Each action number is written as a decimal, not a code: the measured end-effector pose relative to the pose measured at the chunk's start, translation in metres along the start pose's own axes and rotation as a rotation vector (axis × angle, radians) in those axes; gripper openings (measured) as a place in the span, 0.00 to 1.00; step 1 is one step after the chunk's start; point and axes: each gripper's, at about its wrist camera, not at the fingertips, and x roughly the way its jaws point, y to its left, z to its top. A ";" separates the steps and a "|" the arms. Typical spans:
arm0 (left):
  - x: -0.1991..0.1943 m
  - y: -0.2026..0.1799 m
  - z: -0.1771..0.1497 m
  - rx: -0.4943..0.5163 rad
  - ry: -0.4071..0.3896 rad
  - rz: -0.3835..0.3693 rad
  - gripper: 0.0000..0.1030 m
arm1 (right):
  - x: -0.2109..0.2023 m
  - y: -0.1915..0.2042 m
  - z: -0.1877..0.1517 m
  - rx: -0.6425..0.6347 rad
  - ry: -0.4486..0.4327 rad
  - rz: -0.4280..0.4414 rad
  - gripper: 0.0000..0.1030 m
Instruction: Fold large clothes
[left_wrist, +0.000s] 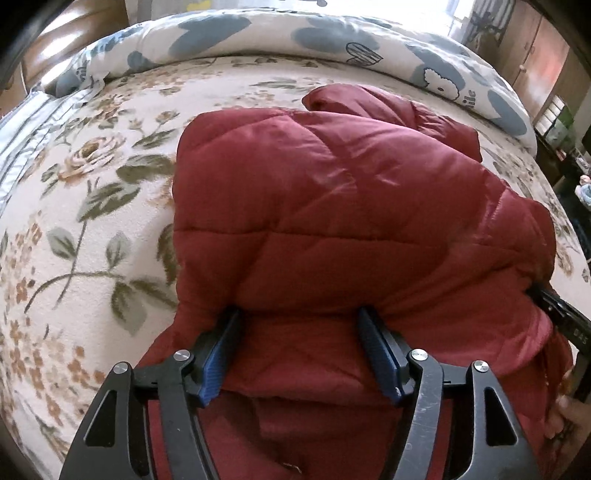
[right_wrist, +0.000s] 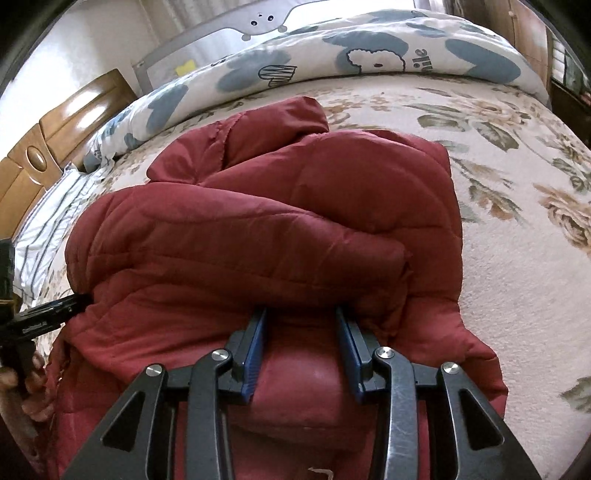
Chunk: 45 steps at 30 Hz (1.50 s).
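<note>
Dark red quilted puffer jacket (left_wrist: 332, 206) lying bunched on the bed, filling centre frame in both wrist views, upper layer doubled over the lower one, a sleeve or collar end poking out toward top centre (right_wrist: 280, 122).

Left gripper (left_wrist: 300, 314) sitting at lower centre of its view, blue-padded fingers (left_wrist: 218, 354) spread wide, tips tucked under the rolled fold edge. Bracketing padding, not pinching it; no cloth clamped between the pads as far as visible. Likely placed there to lift or push the thick fold over.

Right gripper (right_wrist: 301, 314) doing the same at lower centre of its view: fingers parted about as wide, tips buried beneath the overhanging fold, nothing squeezed. Also showing at right edge of the left view; left tool showing at left edge of the right view. Both working the same near hem, side by side, probably to keep the bulky fold even.

Floral cream fleece blanket (left_wrist: 92, 206) lying under the jacket. White duvet with blue heart shapes (right_wrist: 369, 48) rolled along the top of frame, clear of the jacket. Wooden headboard (right_wrist: 55, 147) at upper left in the right view.

Fold looking partway done, judging by the loose sleeve end.
</note>
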 end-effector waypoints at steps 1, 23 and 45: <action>0.001 -0.001 0.000 0.001 -0.002 0.007 0.66 | 0.000 0.000 0.000 0.002 0.001 0.002 0.37; -0.051 0.011 -0.015 -0.033 -0.016 -0.017 0.67 | -0.100 -0.005 -0.033 0.084 -0.004 0.113 0.49; -0.155 0.054 -0.131 -0.112 -0.006 -0.023 0.75 | -0.167 -0.035 -0.107 0.134 0.009 0.108 0.66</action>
